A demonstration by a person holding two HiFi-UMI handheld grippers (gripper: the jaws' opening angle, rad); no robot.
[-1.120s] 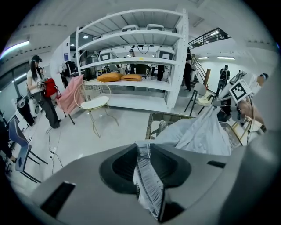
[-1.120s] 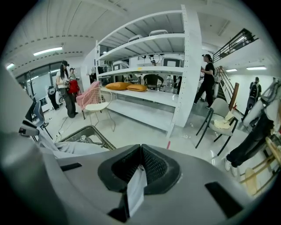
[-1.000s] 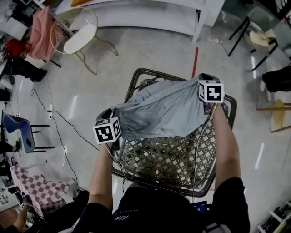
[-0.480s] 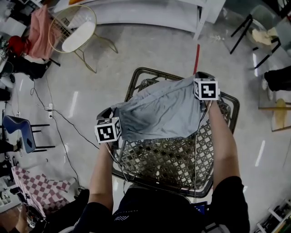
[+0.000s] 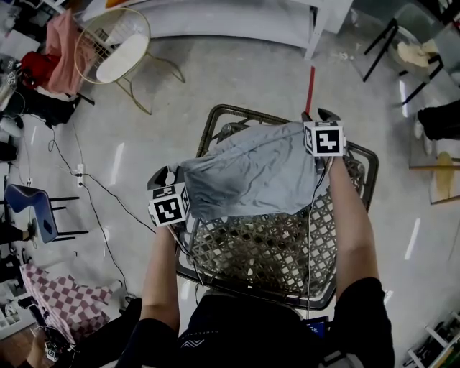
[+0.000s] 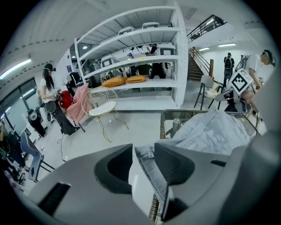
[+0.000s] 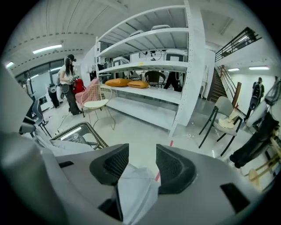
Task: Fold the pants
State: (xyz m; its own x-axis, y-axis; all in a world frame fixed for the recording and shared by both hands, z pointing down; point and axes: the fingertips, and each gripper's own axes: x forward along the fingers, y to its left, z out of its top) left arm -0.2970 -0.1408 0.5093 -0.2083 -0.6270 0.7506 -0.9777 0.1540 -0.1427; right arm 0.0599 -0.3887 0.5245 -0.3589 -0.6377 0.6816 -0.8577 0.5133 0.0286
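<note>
Grey pants (image 5: 251,169) lie spread over the far half of a woven wicker table (image 5: 266,251). My left gripper (image 5: 167,176) is at the pants' near left corner. Its jaws have just been opening, and a folded edge of the cloth (image 6: 147,165) still lies loosely between them. My right gripper (image 5: 317,115) is at the far right corner, by the table's rim. Its jaws have also just been opening and stand wide, with a slack fold of grey cloth (image 7: 134,189) low between them, free of the pads. In the left gripper view the pants (image 6: 210,132) drape over the table's edge.
A gold wire chair with a white seat (image 5: 118,54) and a pink cloth (image 5: 61,61) stand at the far left. White shelving (image 5: 237,21) runs along the back. A cable (image 5: 108,198) crosses the floor on the left. A dark chair (image 5: 392,43) is at the far right.
The right gripper moved slightly down and toward the table's far rim, and its jaws opened off the cloth. The left jaws also spread. The pants settled lower onto the table.
</note>
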